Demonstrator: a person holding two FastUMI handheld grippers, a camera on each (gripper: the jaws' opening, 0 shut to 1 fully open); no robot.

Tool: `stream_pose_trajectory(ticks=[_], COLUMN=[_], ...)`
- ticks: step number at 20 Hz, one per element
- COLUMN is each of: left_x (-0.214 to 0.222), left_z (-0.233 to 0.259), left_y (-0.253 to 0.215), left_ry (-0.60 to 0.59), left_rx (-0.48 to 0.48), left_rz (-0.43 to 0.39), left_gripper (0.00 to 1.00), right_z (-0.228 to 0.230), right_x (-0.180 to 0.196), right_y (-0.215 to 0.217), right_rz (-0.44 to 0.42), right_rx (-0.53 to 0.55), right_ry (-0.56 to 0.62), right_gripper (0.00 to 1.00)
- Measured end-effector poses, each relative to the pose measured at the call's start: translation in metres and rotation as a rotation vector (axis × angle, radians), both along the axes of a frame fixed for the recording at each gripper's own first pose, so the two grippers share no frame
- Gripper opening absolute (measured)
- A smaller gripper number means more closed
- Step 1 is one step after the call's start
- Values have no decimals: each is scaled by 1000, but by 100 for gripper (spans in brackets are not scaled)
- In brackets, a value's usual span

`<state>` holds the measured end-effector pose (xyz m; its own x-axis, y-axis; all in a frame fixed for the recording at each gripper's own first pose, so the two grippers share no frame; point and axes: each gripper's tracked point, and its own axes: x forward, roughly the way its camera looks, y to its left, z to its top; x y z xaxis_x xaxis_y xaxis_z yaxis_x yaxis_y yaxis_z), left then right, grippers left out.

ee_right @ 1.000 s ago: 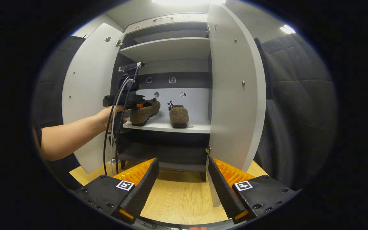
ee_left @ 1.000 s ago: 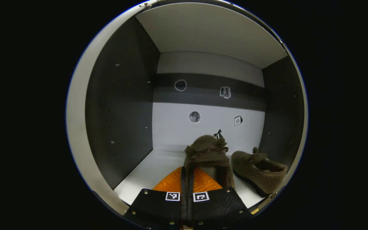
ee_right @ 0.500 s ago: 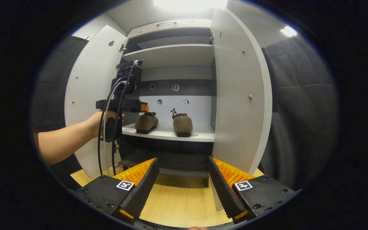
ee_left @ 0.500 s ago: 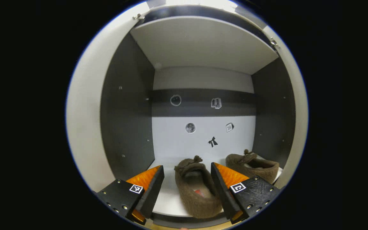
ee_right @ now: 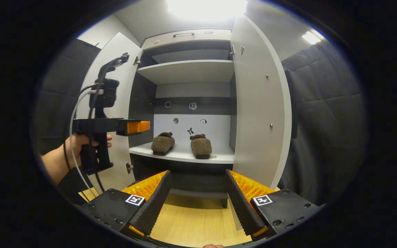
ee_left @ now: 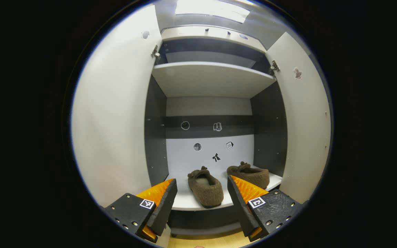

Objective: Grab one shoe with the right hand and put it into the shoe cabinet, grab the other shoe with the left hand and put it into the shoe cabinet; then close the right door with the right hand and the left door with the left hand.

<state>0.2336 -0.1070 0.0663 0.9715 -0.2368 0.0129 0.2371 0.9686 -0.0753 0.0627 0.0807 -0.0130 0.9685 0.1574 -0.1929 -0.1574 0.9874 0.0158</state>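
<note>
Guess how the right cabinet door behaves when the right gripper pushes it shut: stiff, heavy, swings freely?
The right door looks like a flat rigid panel, so it probably won't flex. It hangs on hinges, so it likely swings with a light push. The panel is tall; pushing near its free edge probably turns it most easily.

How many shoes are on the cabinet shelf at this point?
2. Left shoe and right shoe sit side by side on the white middle shelf, apart from each other. The shelf above looks bare; the lower compartment is too dark to rule out more.
</note>
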Motion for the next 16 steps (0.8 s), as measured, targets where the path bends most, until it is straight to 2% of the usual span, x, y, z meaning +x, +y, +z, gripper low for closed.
stream_pose_trajectory(ticks=[11, 16], left_x=[-84, -117], left_z=[-24, -34], left_y=[26, 36], left_ry=[32, 45], left_rx=[-7, -11], left_rz=[-7, -6], left_gripper=[80, 80], right_z=[14, 14], right_x=[-2, -5], right_y=[-2, -25], right_rz=[20, -13], right_rx=[29, -21], right_ry=[-4, -4], right_gripper=[98, 98])
